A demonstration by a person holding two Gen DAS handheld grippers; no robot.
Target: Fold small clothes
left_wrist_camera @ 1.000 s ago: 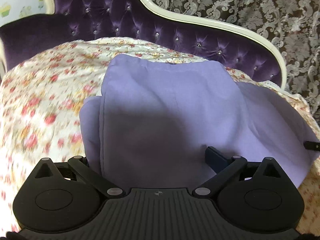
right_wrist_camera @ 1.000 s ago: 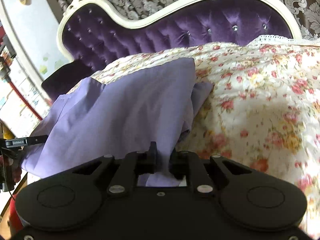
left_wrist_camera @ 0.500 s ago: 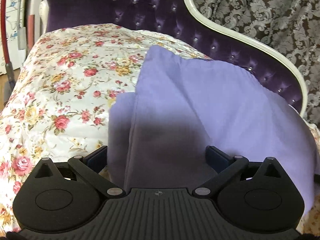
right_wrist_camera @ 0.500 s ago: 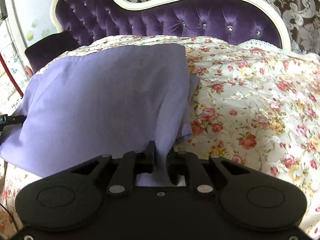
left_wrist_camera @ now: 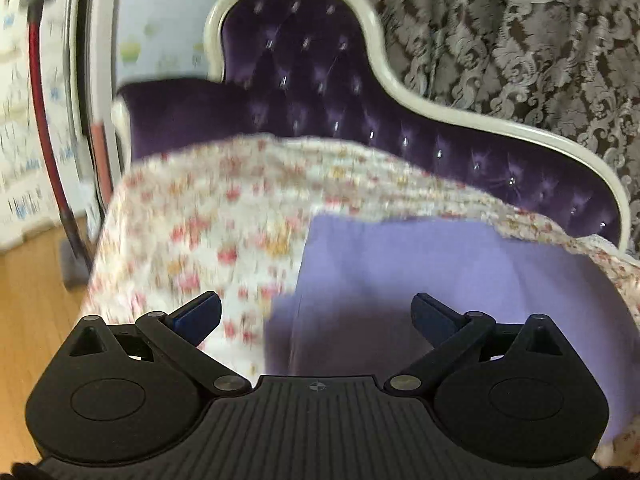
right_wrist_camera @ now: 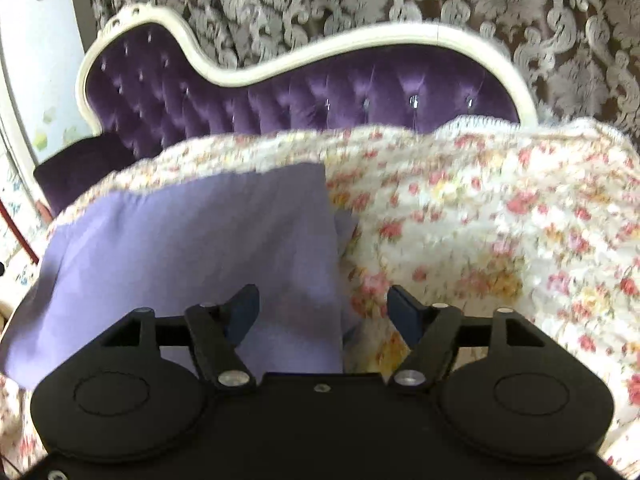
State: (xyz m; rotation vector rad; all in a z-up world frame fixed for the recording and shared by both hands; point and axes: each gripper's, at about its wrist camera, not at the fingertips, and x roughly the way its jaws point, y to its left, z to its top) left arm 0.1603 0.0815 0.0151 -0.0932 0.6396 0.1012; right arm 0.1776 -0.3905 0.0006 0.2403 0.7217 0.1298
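A lavender garment [left_wrist_camera: 460,280] lies folded flat on the floral bedspread [left_wrist_camera: 208,232]. In the left wrist view my left gripper [left_wrist_camera: 316,310] is open and empty, just above the garment's near left edge. In the right wrist view the same garment [right_wrist_camera: 192,248] fills the lower left, and my right gripper [right_wrist_camera: 322,308] is open and empty over its near right corner. A narrow under-layer of the garment sticks out along its right side. Both views are motion-blurred.
The floral bedspread [right_wrist_camera: 500,220] covers a purple tufted sofa with a white curved frame [right_wrist_camera: 304,92]. A patterned grey curtain [left_wrist_camera: 520,40] hangs behind. Wooden floor [left_wrist_camera: 36,280] and a red-black pole stand lie to the left.
My right gripper has opened and let go of the garment. My left gripper has stayed open. Both have pulled back and tilted up, so the garment now lies lower in both views.
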